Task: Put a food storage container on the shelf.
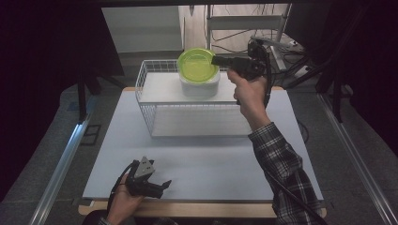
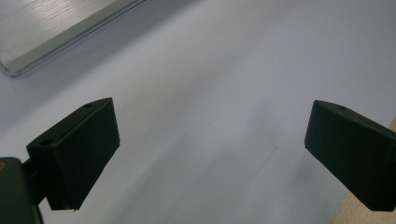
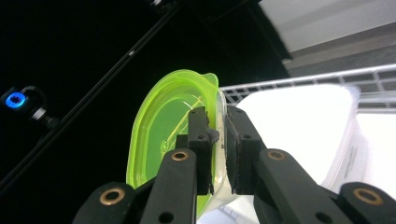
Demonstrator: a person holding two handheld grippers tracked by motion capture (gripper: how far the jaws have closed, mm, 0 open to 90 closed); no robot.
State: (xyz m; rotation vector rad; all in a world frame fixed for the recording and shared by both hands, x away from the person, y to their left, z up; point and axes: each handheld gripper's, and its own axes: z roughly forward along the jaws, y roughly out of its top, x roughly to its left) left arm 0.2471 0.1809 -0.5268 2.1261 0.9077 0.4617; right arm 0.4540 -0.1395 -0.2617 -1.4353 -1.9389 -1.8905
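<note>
1. Looks like a lab or recording studio set up for filming handling work, not a home or kitchen.
2. Black curtains (image 1: 51,70) hung along the left and right sides, shutting the bench off from the room.
3. Bare white tabletop (image 1: 197,164) on a wooden board, flanked by aluminium rails (image 1: 58,166) on the floor.
4. Metal shelving (image 1: 244,23) and loose cables (image 1: 300,70) behind the table, beside what is possibly a monitor, too dark to tell.
5. Small blue-lit device (image 3: 16,99) mounted on a dark overhead bar, probably a camera or tracker.
</note>
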